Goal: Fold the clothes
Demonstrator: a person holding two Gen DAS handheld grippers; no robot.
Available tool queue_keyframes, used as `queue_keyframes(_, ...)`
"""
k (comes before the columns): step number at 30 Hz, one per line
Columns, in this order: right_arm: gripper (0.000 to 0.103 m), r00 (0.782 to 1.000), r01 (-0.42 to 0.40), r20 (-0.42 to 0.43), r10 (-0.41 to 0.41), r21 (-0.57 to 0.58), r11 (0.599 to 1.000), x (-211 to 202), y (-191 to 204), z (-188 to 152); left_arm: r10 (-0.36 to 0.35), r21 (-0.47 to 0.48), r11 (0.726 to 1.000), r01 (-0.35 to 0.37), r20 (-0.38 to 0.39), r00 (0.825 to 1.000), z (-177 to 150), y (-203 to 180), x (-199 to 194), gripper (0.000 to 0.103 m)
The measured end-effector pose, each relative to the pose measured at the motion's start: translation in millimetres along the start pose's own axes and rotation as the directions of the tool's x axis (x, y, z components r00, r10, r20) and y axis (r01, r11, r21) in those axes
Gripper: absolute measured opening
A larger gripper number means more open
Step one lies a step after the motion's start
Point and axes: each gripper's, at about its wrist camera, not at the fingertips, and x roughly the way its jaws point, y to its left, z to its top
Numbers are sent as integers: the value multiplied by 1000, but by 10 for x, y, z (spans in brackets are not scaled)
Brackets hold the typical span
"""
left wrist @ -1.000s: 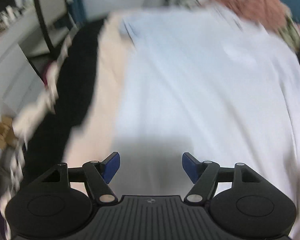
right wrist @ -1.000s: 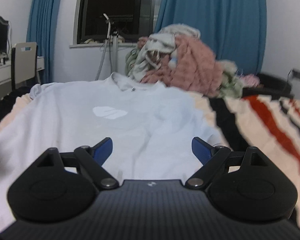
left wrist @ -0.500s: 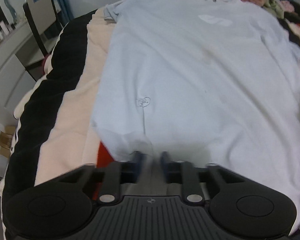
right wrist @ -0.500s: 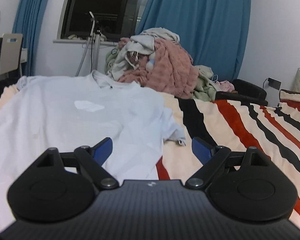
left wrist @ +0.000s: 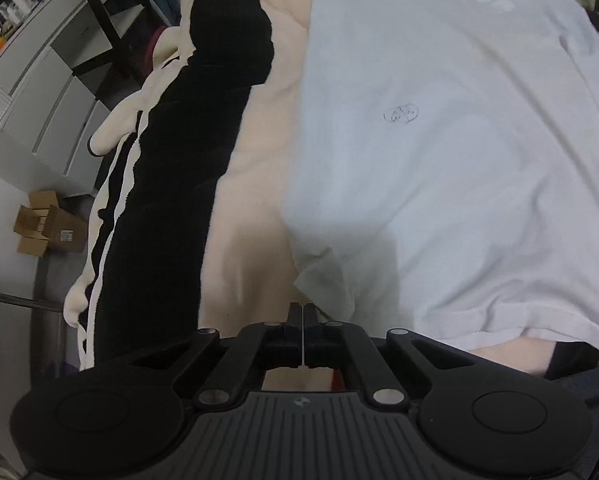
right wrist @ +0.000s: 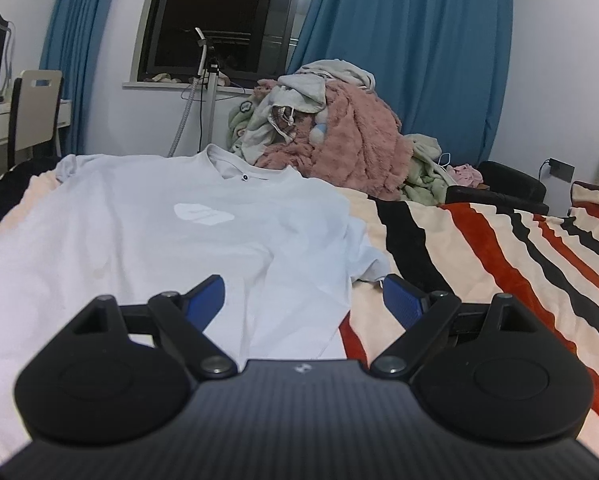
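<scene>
Bedroom; working surface is a bed under a striped blanket (right wrist: 479, 248) of cream, black and red bands, filling the right half of the right wrist view and the left-centre of the left wrist view. Left gripper (left wrist: 302, 316): bottom centre of its frame, jaws pressed together with only a hairline gap; the hem corner of the T-shirt (left wrist: 439, 152) bunches up right at the fingertips, but whether cloth is actually pinched between them cannot be made out. Right gripper (right wrist: 303, 300): bottom centre of its frame, jaws spread wide, blue pads (right wrist: 401, 300) bare, hovering over the shirt's lower right edge; contact with the cloth is hidden by the gripper body. The T-shirt, pale blue-white, lies flat and face up on the blanket, neckline toward the far end, a pale chest print at centre-left of the right wrist view; its near hem is cut off by both gripper bodies. Cardboard box (left wrist: 47, 228): on the floor, left edge of the left view. Chair (right wrist: 35, 112): far left, partly cropped. Clothes pile (right wrist: 331, 136): upper centre, pink fleece and grey items heaped beyond the shirt's collar. Blue curtains (right wrist: 411, 48) flank a dark window (right wrist: 223, 20) along the top.
</scene>
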Motion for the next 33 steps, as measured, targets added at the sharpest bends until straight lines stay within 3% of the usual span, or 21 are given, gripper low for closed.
queue_keyframes(3,87,1000,-8,8,7,20,1000,-32,-23,19,-6,6,1000,5,48,999,-23,-55,-119,18)
queue_keyframes(5,87,1000,-12,12,11,45,999,-50,-58,36,2,23,1000,-4,87,996,-6,-100,-193,34)
queue_keyframes(7,87,1000,-17,13,16,71,997,-60,-87,49,-3,38,999,-3,149,989,58,-122,-203,59)
queue_keyframes(9,87,1000,-25,13,24,99,995,-59,-113,63,-39,72,997,23,230,972,101,-194,-291,67)
queue_keyframes(12,87,999,-35,17,33,128,991,-69,-155,79,-77,133,991,30,366,928,129,-373,-463,81)
queue_keyframes(17,87,999,-48,26,44,179,983,-94,-243,107,-144,137,987,82,543,827,268,-737,-665,86)
queue_keyframes(23,87,998,-51,38,43,244,968,-124,-453,157,-229,136,973,186,647,727,579,-1229,-730,92)
queue_keyframes(27,87,998,-53,44,41,306,951,-161,-711,216,-273,169,962,217,666,694,733,-1647,-694,99)
queue_keyframes(33,87,991,-134,32,133,422,897,-79,-1064,306,-309,177,950,257,653,692,817,-1850,-157,99)
